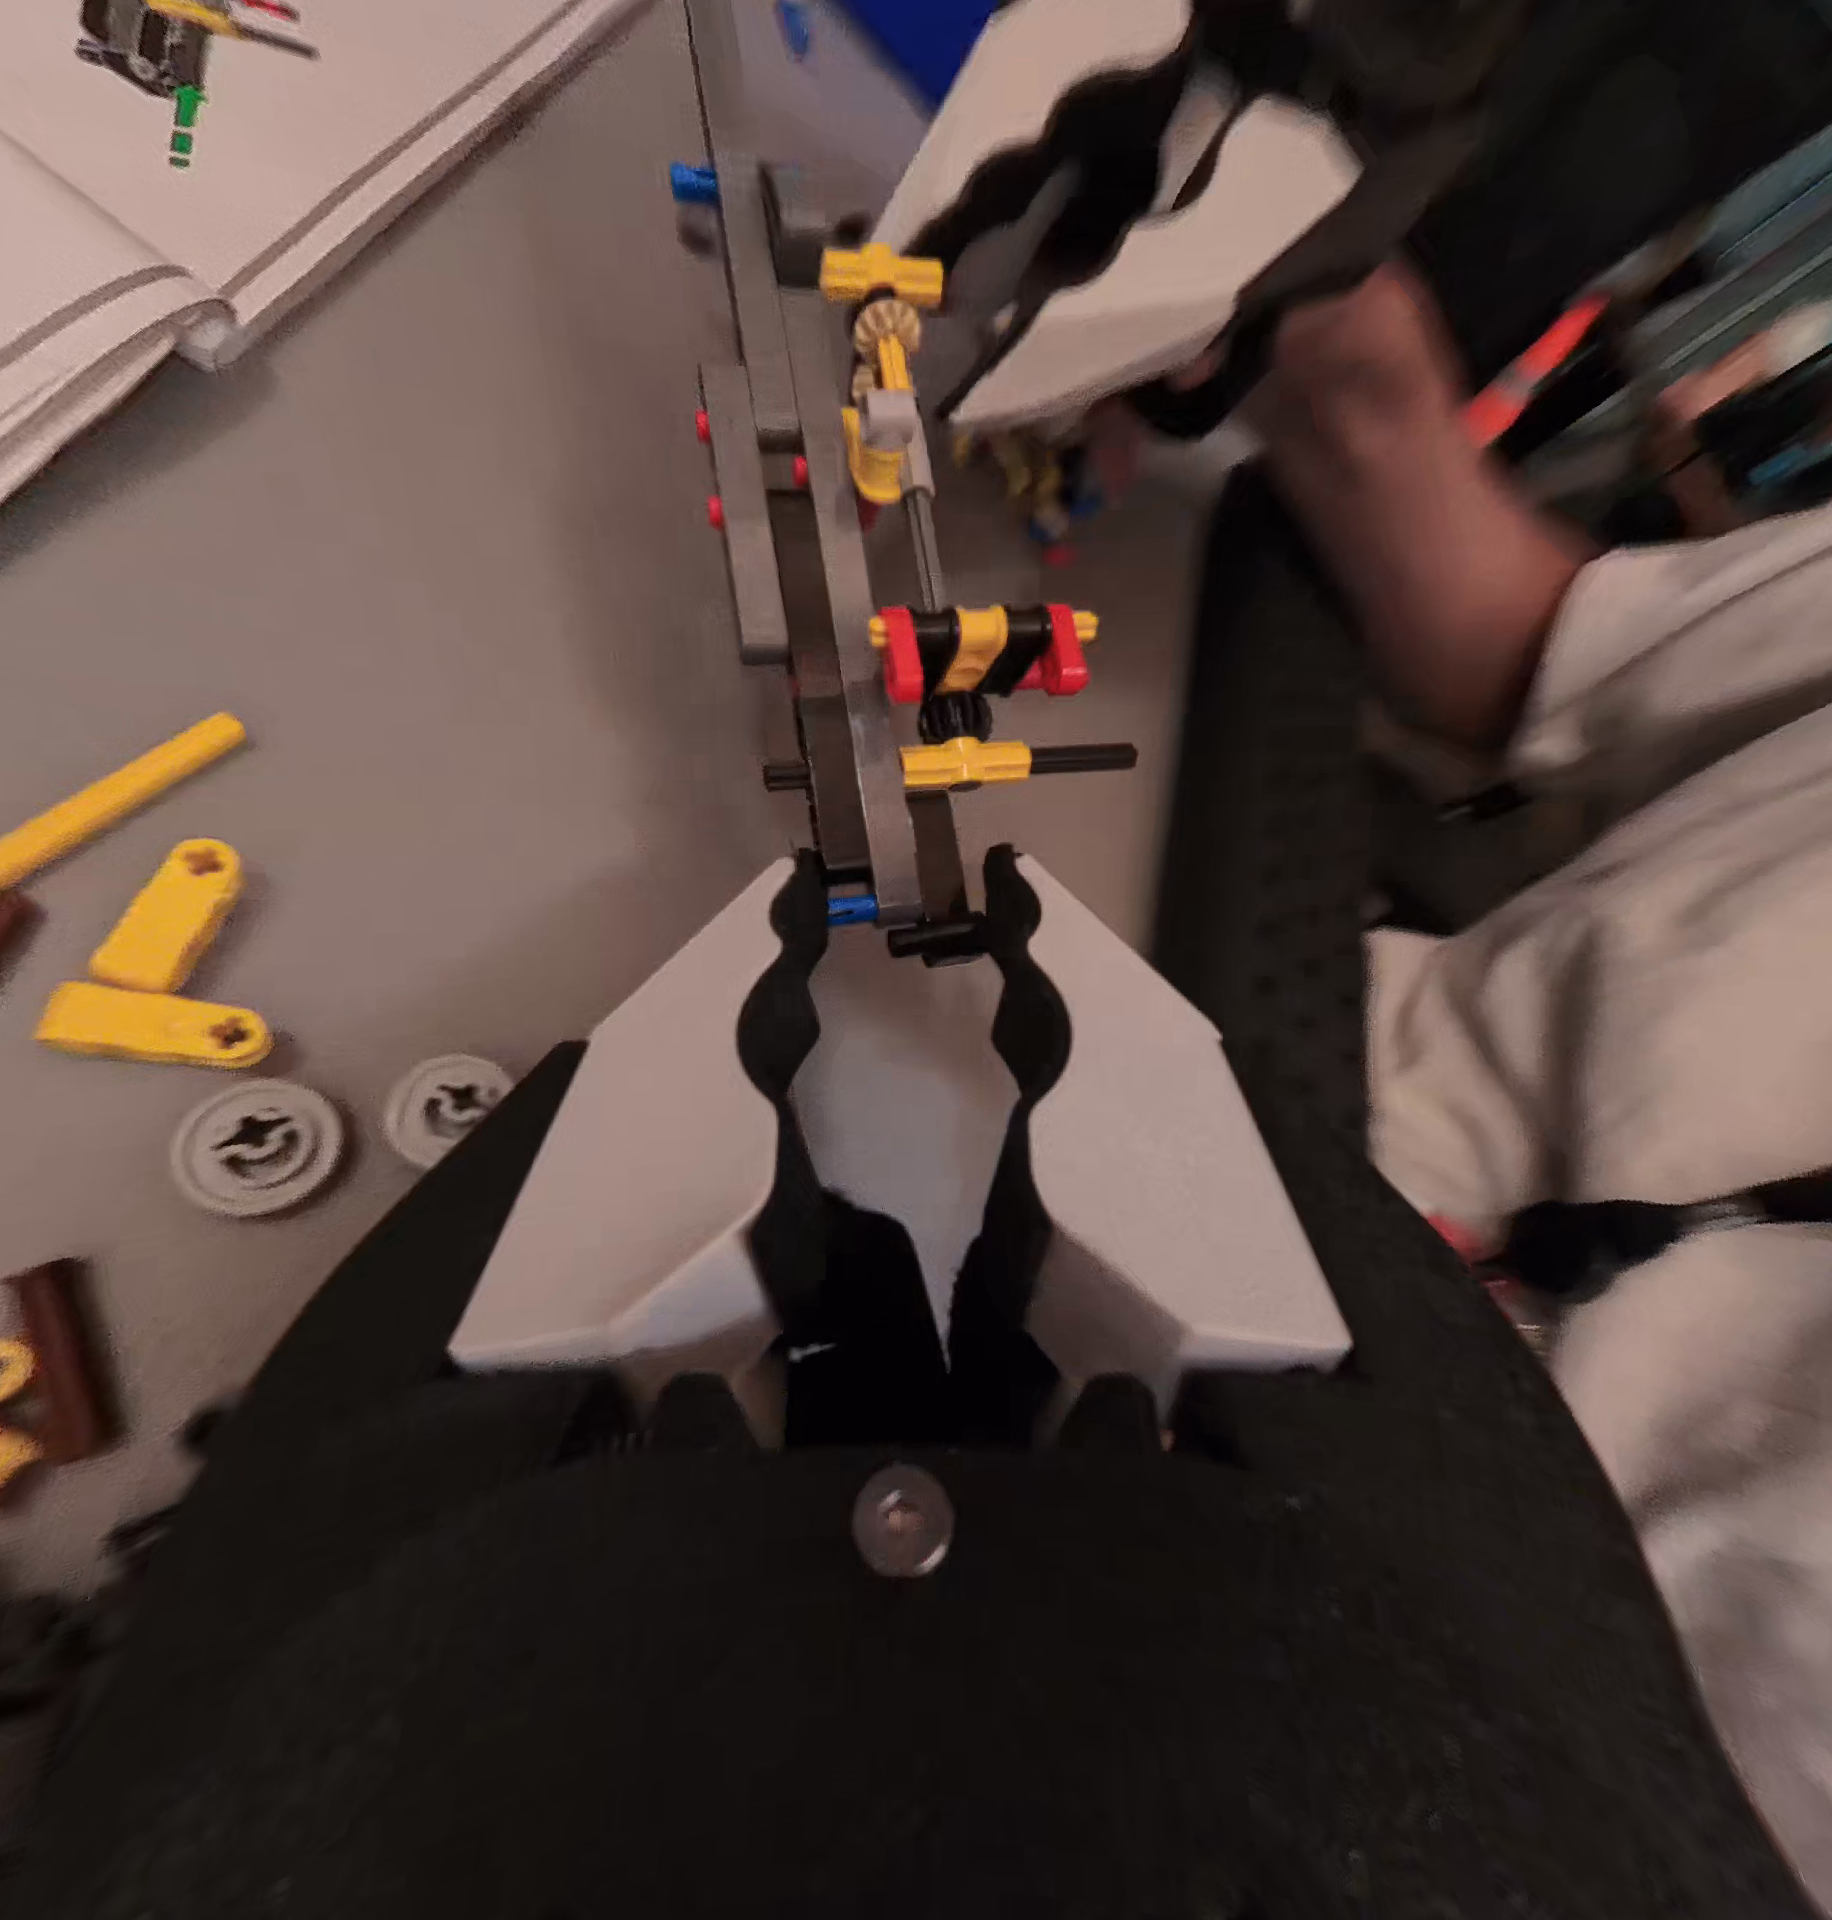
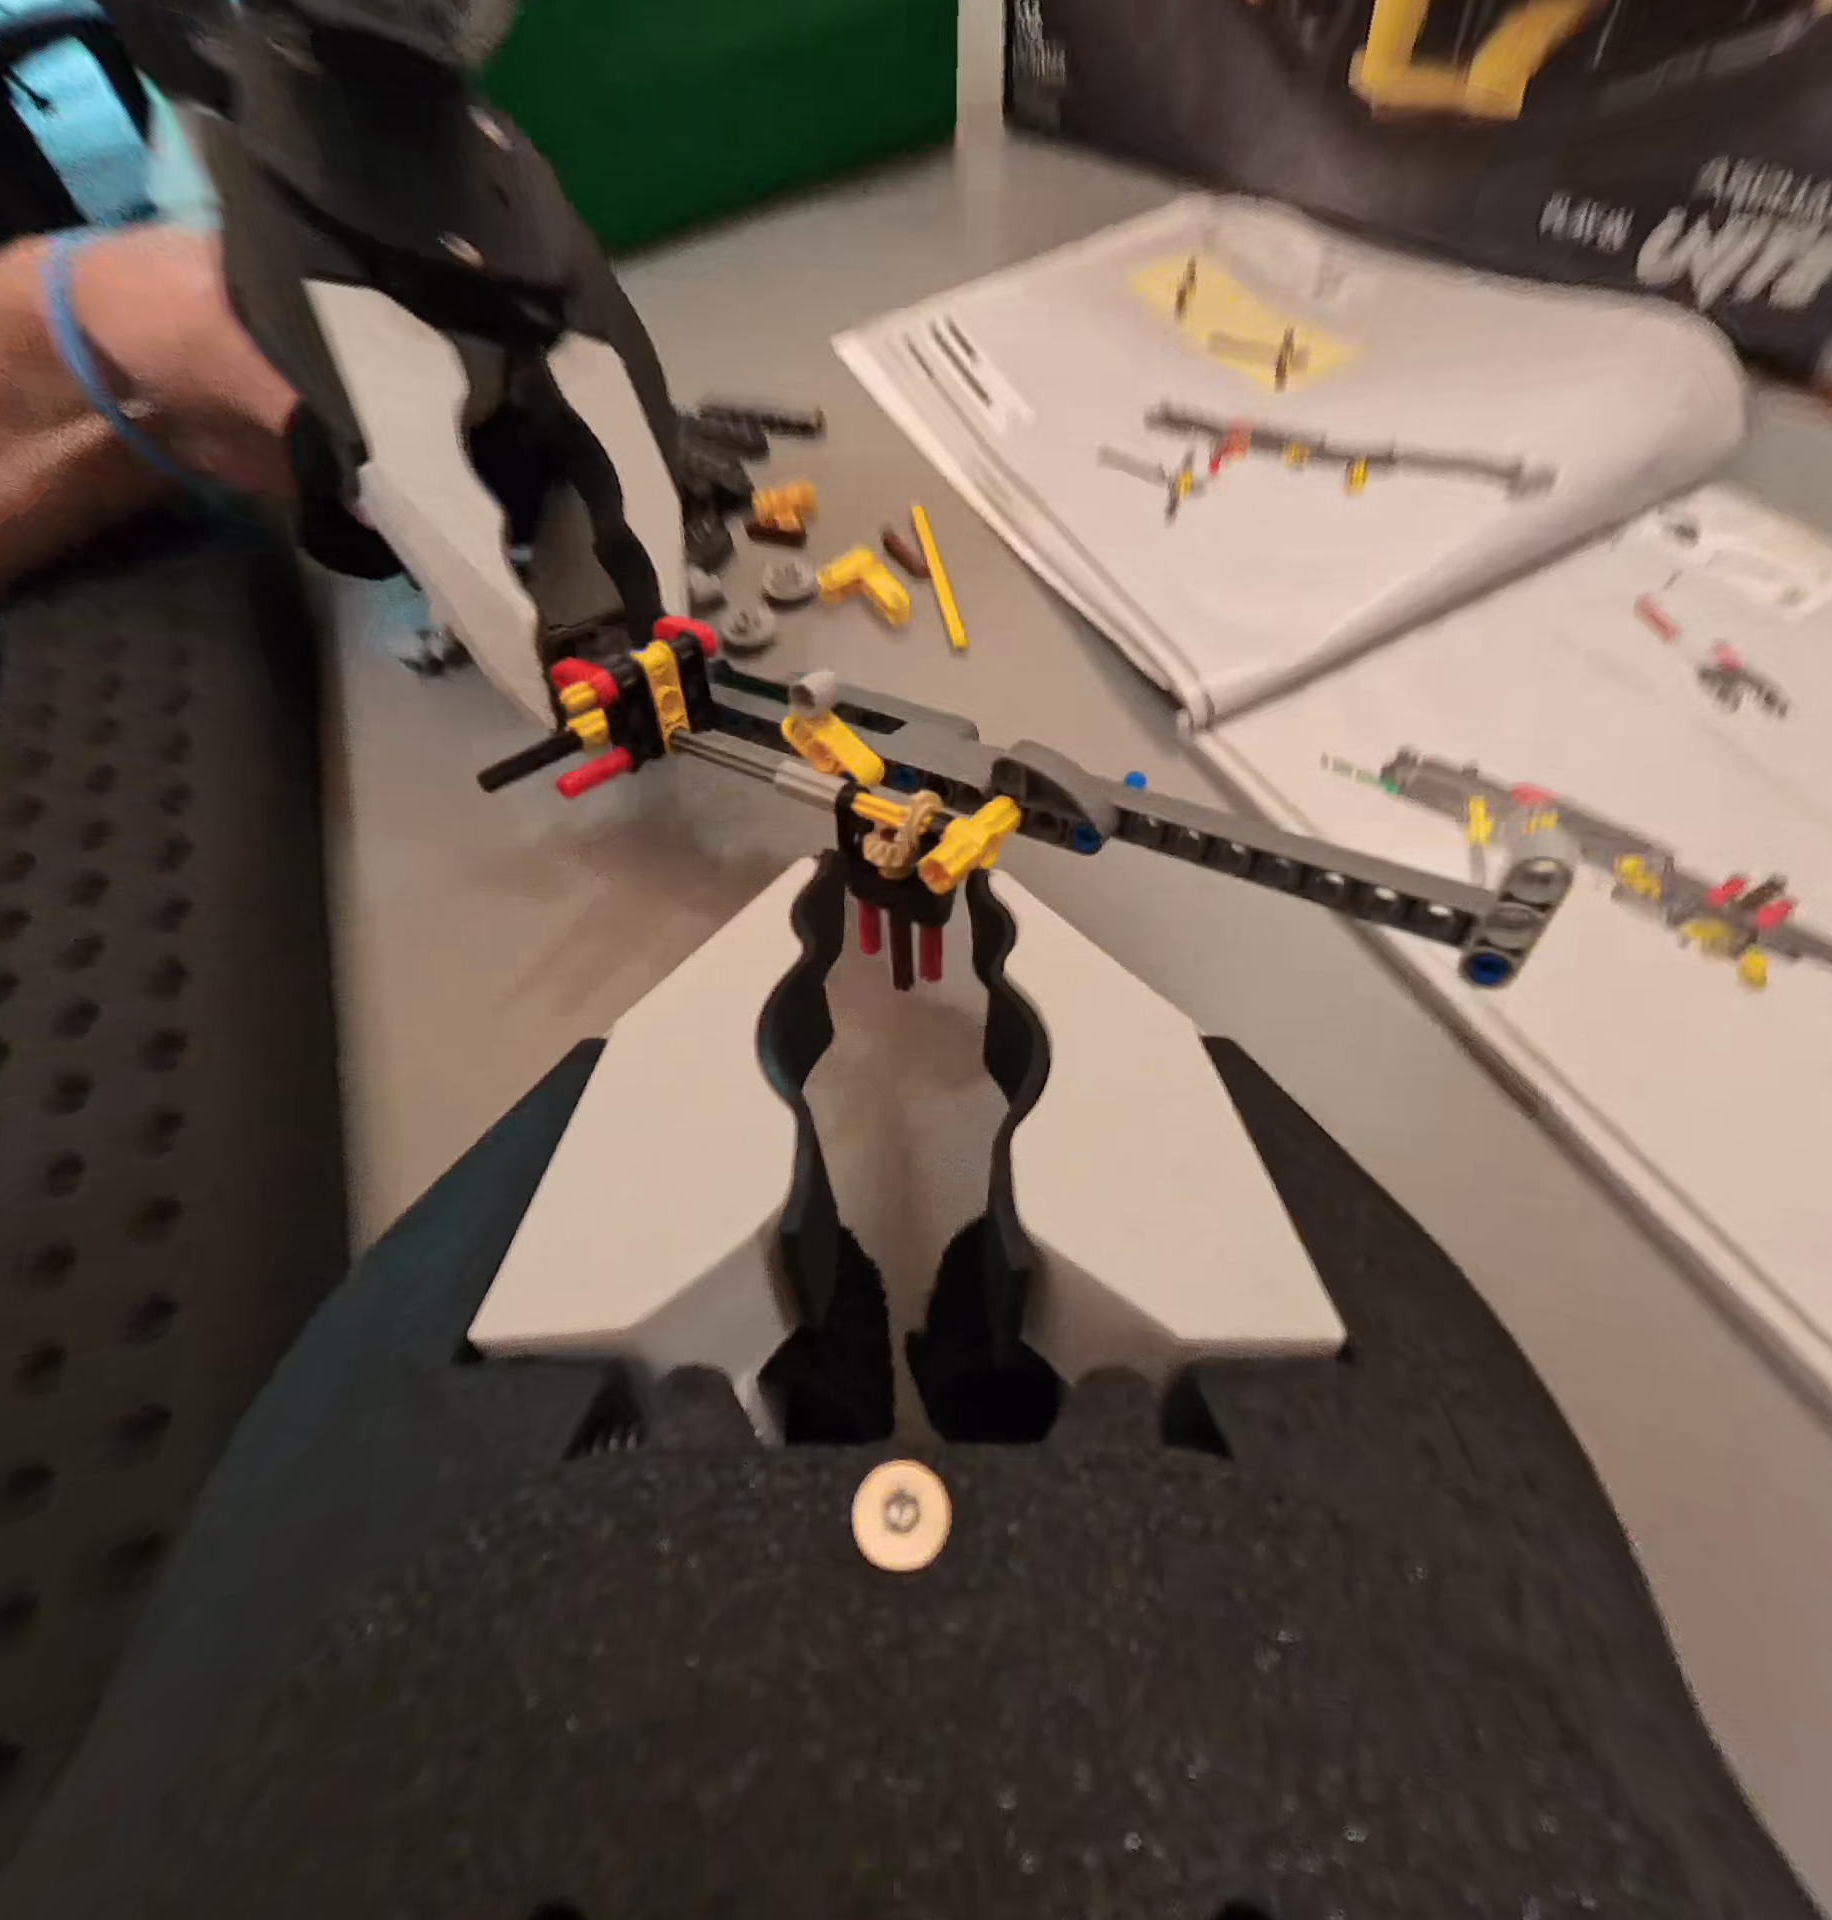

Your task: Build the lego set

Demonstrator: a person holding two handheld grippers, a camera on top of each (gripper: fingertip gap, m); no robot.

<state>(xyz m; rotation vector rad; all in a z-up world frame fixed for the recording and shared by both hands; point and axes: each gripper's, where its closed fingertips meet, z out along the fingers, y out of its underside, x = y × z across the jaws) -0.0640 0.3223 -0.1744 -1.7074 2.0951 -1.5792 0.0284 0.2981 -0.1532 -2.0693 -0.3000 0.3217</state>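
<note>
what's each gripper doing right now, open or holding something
Left gripper: shut on the near end of the long grey lego beam assembly.
Right gripper: shut on a small black lego piece with red pins, at the assembly's middle.

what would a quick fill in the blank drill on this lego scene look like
1. The left gripper is shut on one ___ of the long grey lego assembly.
2. The right gripper holds a small black piece with ___ pins sticking out toward the camera.
3. Two round grey discs lie on the ___.
4. The open instruction booklet is ___ in colour.

Missing words: end; red; table; white
</note>
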